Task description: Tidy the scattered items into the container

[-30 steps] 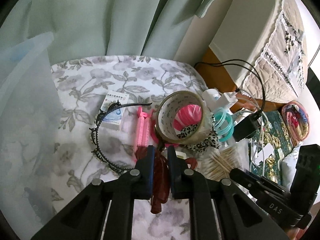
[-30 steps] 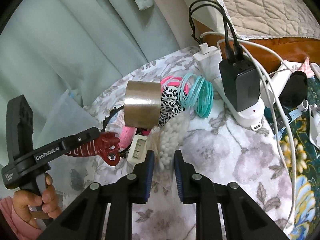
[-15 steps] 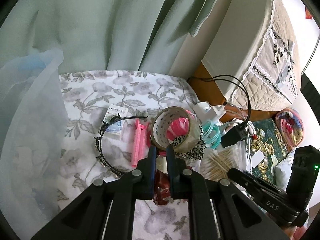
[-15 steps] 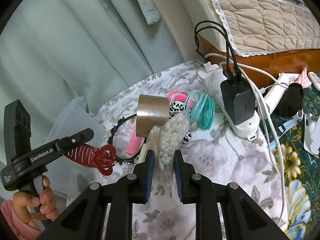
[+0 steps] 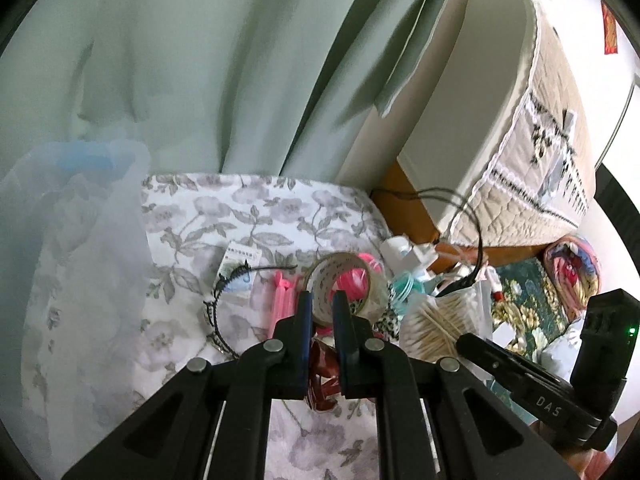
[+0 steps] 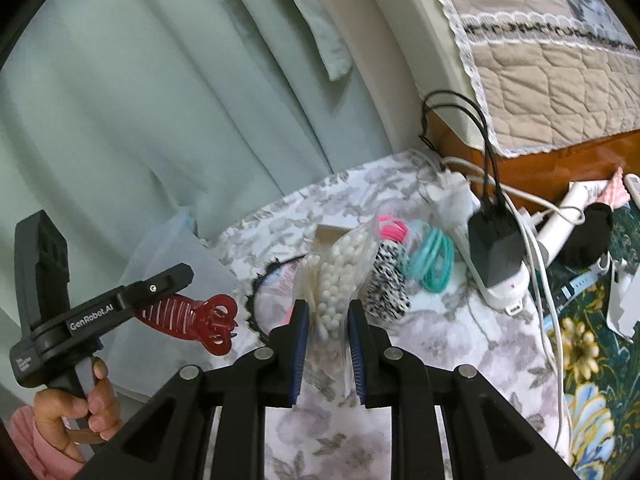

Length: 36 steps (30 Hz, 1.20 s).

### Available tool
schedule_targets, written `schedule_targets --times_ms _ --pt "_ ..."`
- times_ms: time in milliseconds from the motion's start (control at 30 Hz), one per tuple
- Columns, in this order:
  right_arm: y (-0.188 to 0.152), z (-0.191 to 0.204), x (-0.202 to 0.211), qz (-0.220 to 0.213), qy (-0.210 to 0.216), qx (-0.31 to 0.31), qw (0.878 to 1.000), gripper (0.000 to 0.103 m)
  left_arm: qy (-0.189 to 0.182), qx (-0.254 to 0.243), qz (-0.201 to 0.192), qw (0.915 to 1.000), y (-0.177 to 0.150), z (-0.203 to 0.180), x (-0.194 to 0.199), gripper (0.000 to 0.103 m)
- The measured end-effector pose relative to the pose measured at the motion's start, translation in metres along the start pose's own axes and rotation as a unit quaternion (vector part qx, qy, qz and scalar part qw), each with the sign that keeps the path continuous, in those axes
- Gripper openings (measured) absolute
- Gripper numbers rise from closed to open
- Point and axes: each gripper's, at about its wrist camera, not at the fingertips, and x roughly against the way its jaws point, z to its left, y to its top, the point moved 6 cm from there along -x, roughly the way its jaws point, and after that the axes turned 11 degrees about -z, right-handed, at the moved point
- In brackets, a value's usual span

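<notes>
My left gripper (image 5: pixel 322 312) is shut on a dark red hair claw clip (image 5: pixel 322 374), held above the floral table; the clip also shows in the right wrist view (image 6: pixel 188 316). My right gripper (image 6: pixel 327 320) is shut on a clear bag of cotton swabs (image 6: pixel 340 280), lifted off the table; the bag also shows in the left wrist view (image 5: pixel 434 324). A translucent plastic container (image 5: pixel 72 248) stands at the table's left. On the table lie a tape roll (image 5: pixel 346 284), a black toothed headband (image 5: pixel 216 320), a pink comb (image 5: pixel 282 300), teal hair rings (image 6: pixel 434 264) and a leopard scrunchie (image 6: pixel 386 284).
A white power strip with a black charger (image 6: pixel 494 256) and cables sits at the table's right edge. A small medicine box (image 5: pixel 238 272) lies under the headband. A green curtain (image 5: pixel 200 60) hangs behind. A quilted bed (image 6: pixel 540 60) stands at the right.
Both grippers have risen from the table: the left carries the red claw clip up and leftward, the right has lifted the cotton swab bag off the pile.
</notes>
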Motion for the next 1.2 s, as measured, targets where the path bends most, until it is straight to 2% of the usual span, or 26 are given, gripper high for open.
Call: schedule_targets --times_ms 467,700,967,1200 --pt "0.044 0.056 0.014 -0.043 0.047 0.03 0.998 0.022 0.0 0.033 -0.062 0.9975 0.052 0.02 0.046 0.01" --pt "0.064 0.092 0.02 -0.063 0.079 0.045 0.994 0.022 0.013 0.044 -0.099 0.9941 0.079 0.039 0.079 0.01" --pt "0.076 0.148 0.028 -0.081 0.124 0.079 0.986 0.022 0.039 0.076 -0.139 0.9866 0.099 0.081 0.121 0.01" --pt "0.071 0.198 0.024 -0.075 0.16 0.112 0.978 0.022 0.071 0.106 -0.162 0.9785 0.099 0.123 0.151 0.01"
